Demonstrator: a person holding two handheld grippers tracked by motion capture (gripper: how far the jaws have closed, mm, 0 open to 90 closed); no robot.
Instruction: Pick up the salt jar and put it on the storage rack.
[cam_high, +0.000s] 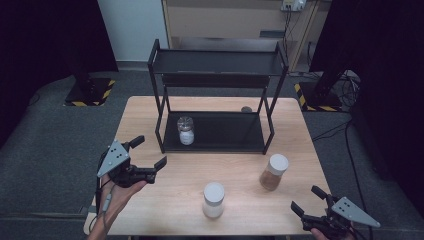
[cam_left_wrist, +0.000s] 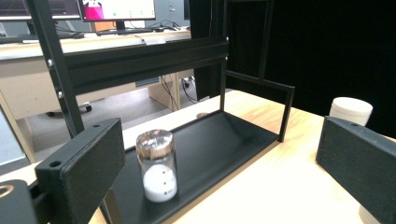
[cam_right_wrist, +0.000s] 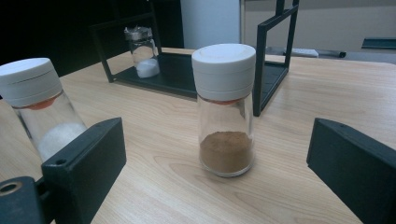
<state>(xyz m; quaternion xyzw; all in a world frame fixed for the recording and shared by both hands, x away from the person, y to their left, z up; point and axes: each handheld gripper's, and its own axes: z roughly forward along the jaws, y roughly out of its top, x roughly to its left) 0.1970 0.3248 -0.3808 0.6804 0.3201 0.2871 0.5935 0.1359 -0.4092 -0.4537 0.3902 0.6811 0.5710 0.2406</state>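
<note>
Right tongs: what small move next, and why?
Probably ease the right tongs forward around the brown jar. They are open, the jar stands upright and centred ahead of them, still apart, and one jar already sits on the rack.

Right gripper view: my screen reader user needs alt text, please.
A spice jar of brown powder with a white lid stands upright on the wooden table, between the open right gripper jaws. A white-powder jar stands left, a black rack behind.

The tabletop (cam_high: 165, 210) is viewed from above, facing forward. The black rack (cam_left_wrist: 219, 140) is seen close from its left, and, farther off, in the low right gripper view.
</note>
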